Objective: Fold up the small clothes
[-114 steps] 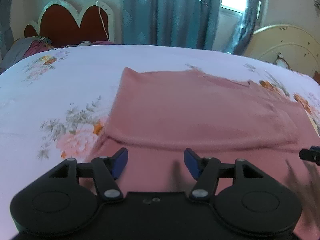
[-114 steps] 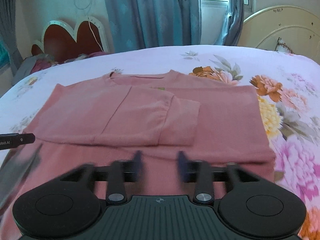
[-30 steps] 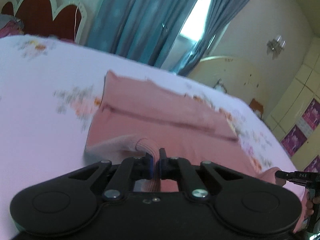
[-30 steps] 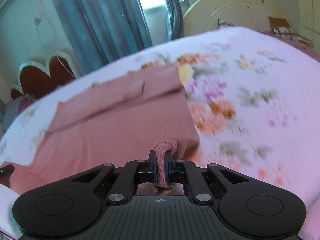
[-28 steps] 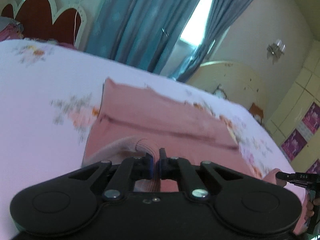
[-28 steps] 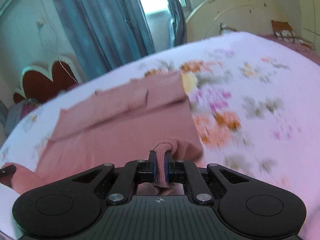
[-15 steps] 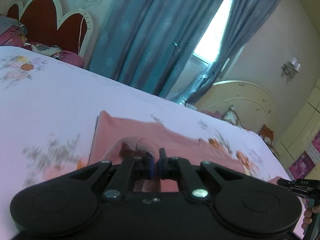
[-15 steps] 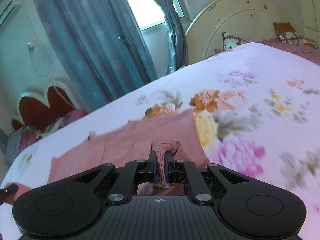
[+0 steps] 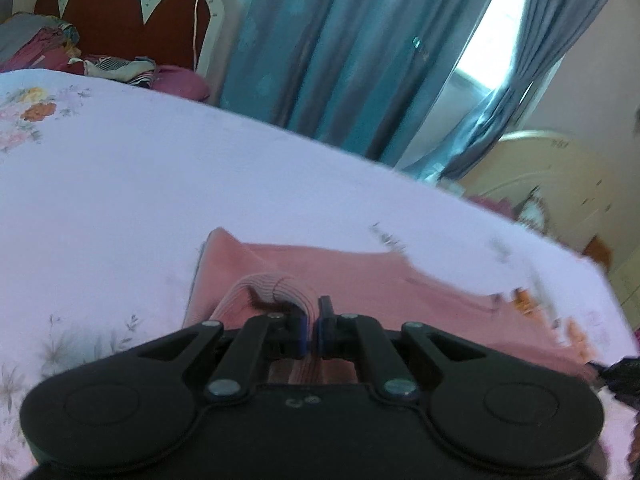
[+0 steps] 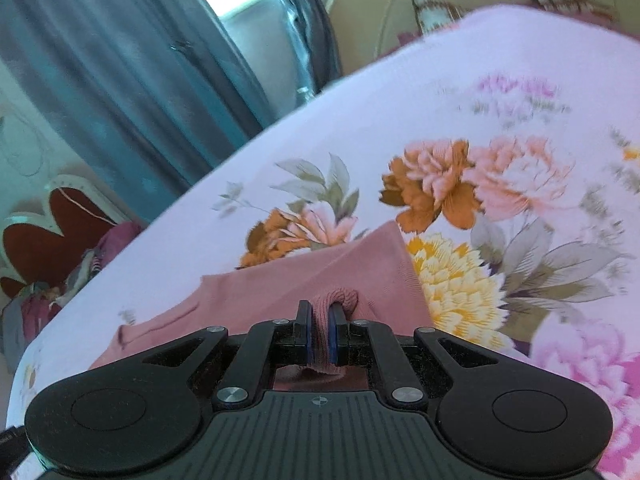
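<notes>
Both angled down over bed: left hand-held gripper and right hand-held gripper each pinch pink garment hem.

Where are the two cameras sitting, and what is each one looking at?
Left wrist view: sits on the left gripper, looking forward over the pink top across the bed toward the blue curtains; its black shut jaws pinch a ribbed edge.
Right wrist view: sits on the right gripper, looking over the same top at the flowered sheet; its jaws pinch a fold.
Shared: the top, the bed, the curtains, the red headboard.
</notes>
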The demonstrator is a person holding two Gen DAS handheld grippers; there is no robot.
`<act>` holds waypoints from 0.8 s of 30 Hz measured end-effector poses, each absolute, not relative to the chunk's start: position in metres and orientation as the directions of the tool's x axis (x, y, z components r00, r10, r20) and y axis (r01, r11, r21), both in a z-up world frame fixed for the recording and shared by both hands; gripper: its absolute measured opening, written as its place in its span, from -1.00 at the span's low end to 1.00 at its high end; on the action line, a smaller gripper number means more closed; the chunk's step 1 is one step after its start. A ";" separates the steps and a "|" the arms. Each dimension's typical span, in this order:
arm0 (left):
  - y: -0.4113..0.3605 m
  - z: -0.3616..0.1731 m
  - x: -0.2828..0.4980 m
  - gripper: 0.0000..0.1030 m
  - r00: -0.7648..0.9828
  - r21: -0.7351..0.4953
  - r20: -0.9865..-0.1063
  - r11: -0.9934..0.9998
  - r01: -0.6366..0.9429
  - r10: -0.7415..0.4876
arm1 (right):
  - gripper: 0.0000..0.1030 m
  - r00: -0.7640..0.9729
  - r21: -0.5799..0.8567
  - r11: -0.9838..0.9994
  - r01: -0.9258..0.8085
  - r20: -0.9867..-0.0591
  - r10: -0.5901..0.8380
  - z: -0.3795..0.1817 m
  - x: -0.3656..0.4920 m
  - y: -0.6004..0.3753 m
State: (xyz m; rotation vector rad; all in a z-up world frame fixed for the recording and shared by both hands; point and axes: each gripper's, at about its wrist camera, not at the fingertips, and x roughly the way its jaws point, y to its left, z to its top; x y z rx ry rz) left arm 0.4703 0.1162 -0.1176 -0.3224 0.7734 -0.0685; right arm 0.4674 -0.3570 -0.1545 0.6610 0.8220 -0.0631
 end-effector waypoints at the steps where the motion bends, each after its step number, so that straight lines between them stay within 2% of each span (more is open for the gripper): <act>1: 0.115 -0.122 0.474 -0.78 0.704 -0.298 -0.689 0.953 -0.061 -0.170 | -0.86 0.685 0.516 0.803 0.298 -0.702 0.198 -0.158 0.471 -0.357; 3: 0.115 -0.126 0.480 -0.64 0.690 -0.281 -0.705 0.958 -0.060 -0.164 | -0.86 0.669 0.507 0.814 0.284 -0.712 0.211 -0.163 0.477 -0.358; 6: 0.127 -0.121 0.475 -0.12 0.708 -0.303 -0.683 0.952 -0.048 -0.181 | -0.80 0.668 0.509 0.823 0.252 -0.707 0.232 -0.164 0.480 -0.363; 7: 0.133 -0.118 0.472 0.19 0.719 -0.308 -0.672 0.950 -0.051 -0.179 | -0.54 0.676 0.513 0.822 0.249 -0.700 0.232 -0.163 0.480 -0.365; 8: 0.136 -0.116 0.471 0.28 0.728 -0.309 -0.662 0.950 -0.050 -0.177 | -0.30 0.686 0.503 0.828 0.249 -0.695 0.216 -0.162 0.482 -0.365; 9: 0.141 -0.114 0.469 0.28 0.735 -0.307 -0.654 0.951 -0.044 -0.177 | 0.22 0.701 0.485 0.839 0.245 -0.687 0.192 -0.160 0.481 -0.367; 10: 0.145 -0.112 0.469 0.28 0.735 -0.310 -0.652 0.950 -0.033 -0.187 | 0.30 0.715 0.471 0.852 0.231 -0.676 0.180 -0.157 0.481 -0.368; 16: 0.140 -0.114 0.476 0.29 0.712 -0.270 -0.657 0.959 0.085 -0.248 | 0.29 0.714 0.447 0.887 0.120 -0.660 0.235 -0.161 0.489 -0.366; 20: 0.121 -0.129 0.492 0.19 0.677 -0.208 -0.690 0.966 0.151 -0.255 | 0.29 0.695 0.393 0.919 0.023 -0.668 0.268 -0.170 0.498 -0.350; 22: 0.116 -0.136 0.500 0.15 0.662 -0.192 -0.704 0.966 0.171 -0.257 | 0.04 0.684 0.356 0.934 -0.020 -0.677 0.272 -0.173 0.504 -0.344; 24: 0.112 -0.142 0.507 0.15 0.654 -0.164 -0.714 0.967 0.193 -0.252 | 0.01 0.674 0.337 0.941 -0.045 -0.685 0.277 -0.177 0.509 -0.341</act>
